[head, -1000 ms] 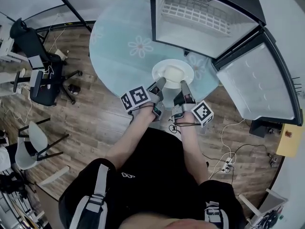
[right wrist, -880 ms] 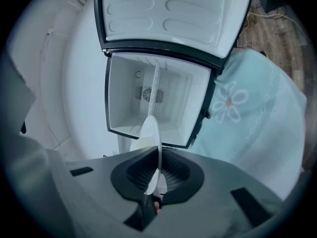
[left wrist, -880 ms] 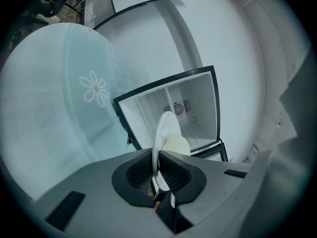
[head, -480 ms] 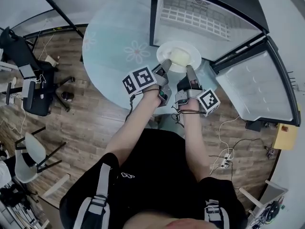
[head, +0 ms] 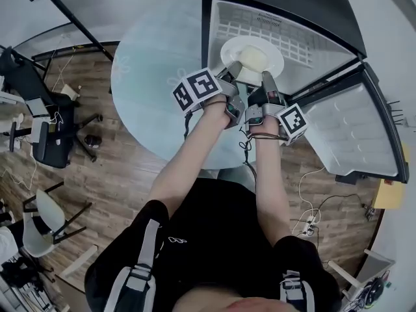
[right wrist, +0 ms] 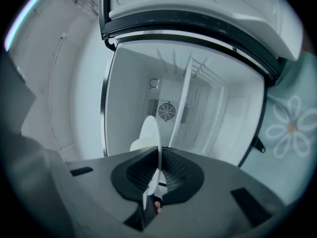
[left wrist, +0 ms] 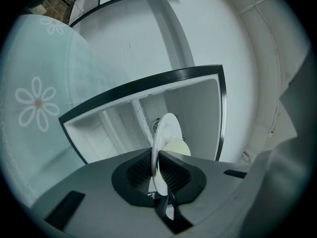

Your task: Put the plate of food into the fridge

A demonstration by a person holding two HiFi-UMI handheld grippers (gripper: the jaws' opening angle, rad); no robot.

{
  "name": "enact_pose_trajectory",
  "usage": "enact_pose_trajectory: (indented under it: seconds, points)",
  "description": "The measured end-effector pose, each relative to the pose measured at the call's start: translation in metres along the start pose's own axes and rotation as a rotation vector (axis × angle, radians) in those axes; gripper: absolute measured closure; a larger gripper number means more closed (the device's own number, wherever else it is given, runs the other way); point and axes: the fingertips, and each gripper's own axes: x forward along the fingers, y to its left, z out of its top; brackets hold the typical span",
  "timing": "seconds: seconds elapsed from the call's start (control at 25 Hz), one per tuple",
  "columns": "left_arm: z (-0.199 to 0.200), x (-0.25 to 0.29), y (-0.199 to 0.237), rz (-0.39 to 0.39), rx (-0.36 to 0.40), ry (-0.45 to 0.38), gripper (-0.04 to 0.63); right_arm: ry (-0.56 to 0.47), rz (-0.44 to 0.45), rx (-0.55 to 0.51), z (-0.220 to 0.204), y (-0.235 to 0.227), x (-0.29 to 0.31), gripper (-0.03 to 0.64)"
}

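A white plate point(head: 252, 52) carrying a pale block of food point(head: 254, 60) hangs in the mouth of the open fridge point(head: 273, 25), over its wire shelf. My left gripper point(head: 233, 67) is shut on the plate's near-left rim and my right gripper point(head: 266, 78) on its near-right rim. In the left gripper view the plate point(left wrist: 163, 143) stands edge-on between the pads, with the food point(left wrist: 177, 147) to its right and the fridge opening behind. In the right gripper view the plate point(right wrist: 153, 148) is again edge-on in the jaws, facing the fridge's back wall and fan grille point(right wrist: 167, 111).
The fridge door point(head: 351, 125) swings open to the right. The fridge stands on a round table with a pale blue flowered cloth point(head: 153, 64). Black office chairs point(head: 45, 125) and cables sit on the wooden floor to the left. A white wire shelf point(right wrist: 184, 100) divides the fridge interior.
Both grippers have carried the plate away from the table's near edge, up and forward, until it sits in the fridge's opening.
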Motion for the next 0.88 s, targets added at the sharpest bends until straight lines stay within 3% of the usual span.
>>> enact_pose_trajectory:
  seconds: [0.44,0.72,0.88]
  points:
    - [0.022,0.069,-0.004,0.013,-0.006,0.031,0.565,-0.068,-0.044,-0.029,0.043,-0.007,0.05,0.594]
    - [0.026,0.101,0.001,0.049,0.026,0.073,0.565,-0.102,-0.097,-0.032,0.061,-0.02,0.068,0.586]
    - [0.036,0.111,-0.005,0.032,0.058,0.056,0.548,-0.099,-0.12,-0.048,0.067,-0.021,0.081,0.554]
